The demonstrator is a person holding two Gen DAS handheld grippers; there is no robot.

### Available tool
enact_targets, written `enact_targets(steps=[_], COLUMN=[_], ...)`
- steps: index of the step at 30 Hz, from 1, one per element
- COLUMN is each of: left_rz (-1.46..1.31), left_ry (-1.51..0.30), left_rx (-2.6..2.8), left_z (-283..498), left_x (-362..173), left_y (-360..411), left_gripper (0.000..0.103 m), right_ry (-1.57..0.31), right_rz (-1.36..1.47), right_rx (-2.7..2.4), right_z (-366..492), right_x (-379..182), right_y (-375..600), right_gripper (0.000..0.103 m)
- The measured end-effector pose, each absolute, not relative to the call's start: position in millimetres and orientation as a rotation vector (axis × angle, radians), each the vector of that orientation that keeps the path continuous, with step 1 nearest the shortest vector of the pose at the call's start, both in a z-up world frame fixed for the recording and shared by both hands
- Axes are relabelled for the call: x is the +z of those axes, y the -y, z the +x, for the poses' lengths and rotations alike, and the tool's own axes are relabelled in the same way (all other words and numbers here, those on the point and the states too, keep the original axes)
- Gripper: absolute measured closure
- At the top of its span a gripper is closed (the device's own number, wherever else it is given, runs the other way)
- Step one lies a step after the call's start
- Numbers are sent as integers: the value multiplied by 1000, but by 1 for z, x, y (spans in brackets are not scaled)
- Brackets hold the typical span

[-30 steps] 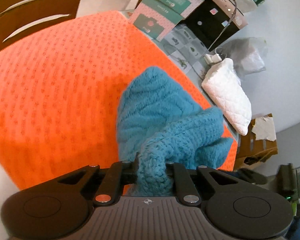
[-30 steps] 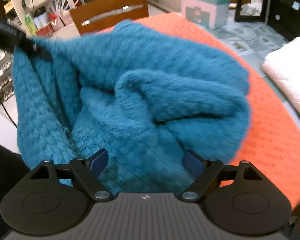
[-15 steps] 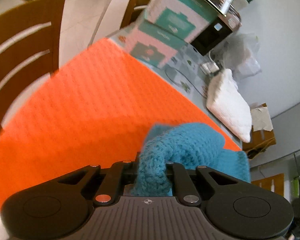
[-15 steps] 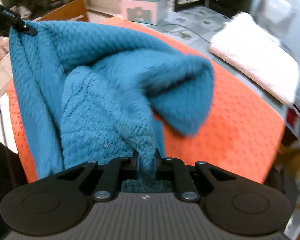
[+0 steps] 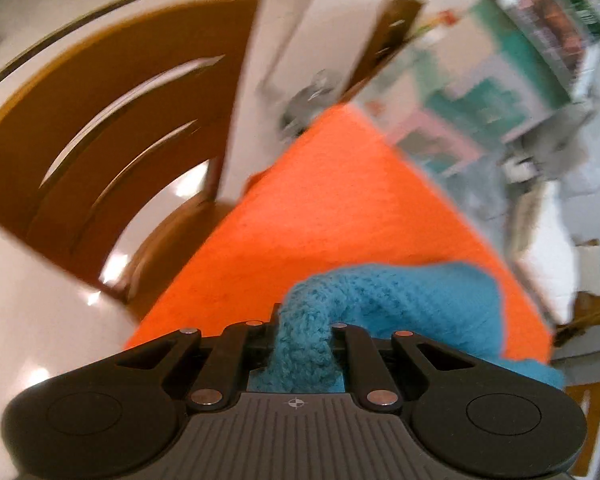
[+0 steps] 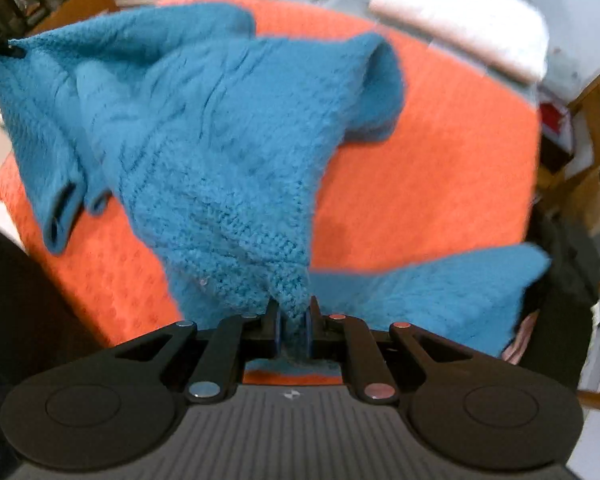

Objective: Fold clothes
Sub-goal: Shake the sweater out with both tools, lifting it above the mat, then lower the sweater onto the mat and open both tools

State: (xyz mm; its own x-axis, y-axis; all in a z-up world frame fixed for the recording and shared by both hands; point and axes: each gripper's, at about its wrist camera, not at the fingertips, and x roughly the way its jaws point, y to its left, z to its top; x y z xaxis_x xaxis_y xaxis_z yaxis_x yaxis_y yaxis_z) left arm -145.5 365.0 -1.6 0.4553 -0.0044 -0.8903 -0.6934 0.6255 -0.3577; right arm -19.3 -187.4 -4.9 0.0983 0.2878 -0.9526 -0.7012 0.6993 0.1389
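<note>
- Chair (image 5: 112, 128) wood stands up and to the left of the left claw (image 5: 304, 330), past the edge of the orange cloth (image 5: 320, 216).
- Left claw is squeezed tight on a thick fold of the blue sweater (image 5: 400, 296), which trails off to its right. I think this pulls one side out.
- Right claw (image 6: 294, 314) is clamped on another bit of the sweater. The rest spreads up and left of it, hanging loose, probably to stretch it flat for folding.
- White pillow (image 6: 460, 16) lies far up and right of that claw.

Teal knit sweater (image 6: 220, 128) (chunky, rumpled) hangs stretched, lifted.
</note>
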Motion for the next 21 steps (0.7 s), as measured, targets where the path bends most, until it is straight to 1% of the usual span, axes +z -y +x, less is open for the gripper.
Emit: enact_targets(steps=[2,4,7,9,11,12,13,14,15,16,17,19,21], left_rz=[-812,-842,-844,-821,-782,-766,-747,-727,-706,-683,-660,-615,-568], left_ry=[-1066,-1073,-1043,-1011,-977,-968,-965,-964,-965,-968,-971,-981,-987], left_rx=[521,526,533,525,498,480,459,435,412,391,370,338,307], left_z=[-154,-160,-163,-160,-149,-141,-133,-124,-114,-104,-93,-74,-56], left_x=[-22,-32,-25,-10,6,11,16,19,20,20,20,18,15], left_y=[-368,-368,-364,-361,-355,-351,-347,-342,-337,-332,-327,-316,-307], left_gripper=[88,84,66,45,40,37,34,32,28,26,25,24,23], right_ry=[-1322,-1347,-1327,-1298,-1246,-1219,-1193,-1171,-1149,-1135,-1124,-1115,-1112], right_rz=[-376,-326,-266,-237,-214,-193,-169,-148,-126,-101,-75,-5,72], right_rx=[751,728,700,687,676,670,660,652,644,634,622,597,569], right_z=[-25,-22,-12,-5,3,9,15,22,29,38,48,68,87], right_x=[-19,-23,-8,8,28,36,44,50,56,59,61,61,56], right_y=[183,185,188,188,187,186,185,183,181,180,180,177,174], right_gripper=[89,86,81,77,74,67,63,54,50,50,47,45,37])
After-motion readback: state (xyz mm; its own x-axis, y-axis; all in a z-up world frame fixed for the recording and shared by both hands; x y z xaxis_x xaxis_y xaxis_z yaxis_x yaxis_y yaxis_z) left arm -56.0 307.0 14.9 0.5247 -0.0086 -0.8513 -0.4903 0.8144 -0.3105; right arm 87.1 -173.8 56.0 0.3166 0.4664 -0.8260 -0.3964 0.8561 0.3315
